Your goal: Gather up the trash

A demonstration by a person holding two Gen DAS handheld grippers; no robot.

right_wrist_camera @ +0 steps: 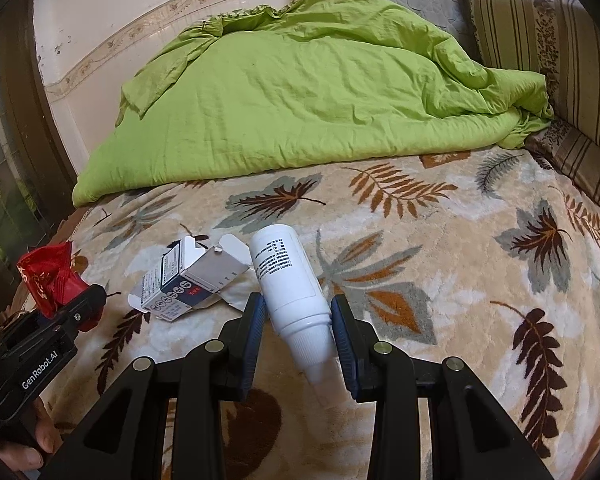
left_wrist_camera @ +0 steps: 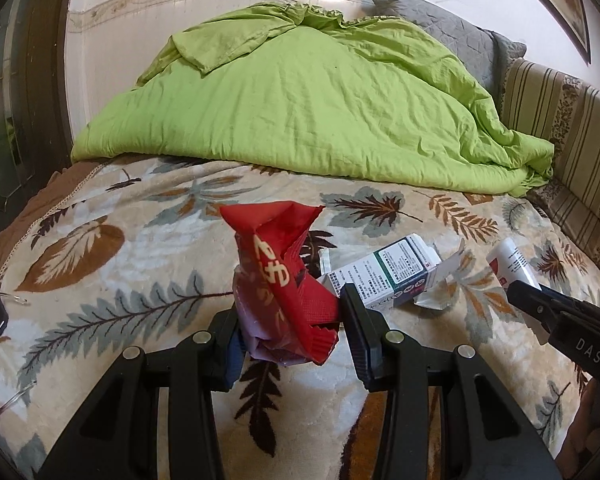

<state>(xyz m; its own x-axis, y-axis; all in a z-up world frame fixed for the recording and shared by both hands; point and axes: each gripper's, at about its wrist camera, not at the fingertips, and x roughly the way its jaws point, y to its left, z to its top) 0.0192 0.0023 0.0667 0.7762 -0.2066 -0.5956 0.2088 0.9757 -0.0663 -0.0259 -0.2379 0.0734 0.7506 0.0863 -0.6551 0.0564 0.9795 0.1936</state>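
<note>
The left gripper [left_wrist_camera: 290, 320] squeezes a crinkly red plastic snack wrapper [left_wrist_camera: 284, 276] above the leafy beige blanket [left_wrist_camera: 140, 248]. It looks light and soft. The right gripper [right_wrist_camera: 298, 330] pinches a smooth white plastic bottle [right_wrist_camera: 288, 280] by its neck; it may slip. A small open cardboard box [right_wrist_camera: 184, 280] lies between them

Readable markings: "GenRobot.AI" in white on the black body of the left gripper [right_wrist_camera: 70, 314], seen from the right wrist; "DAS" on the black body of the right gripper [left_wrist_camera: 540, 304], seen from the left wrist. Print on the red wrapper [left_wrist_camera: 288, 276], small carton [left_wrist_camera: 396, 276] and white bottle [right_wrist_camera: 288, 276] is too small to read.
</note>
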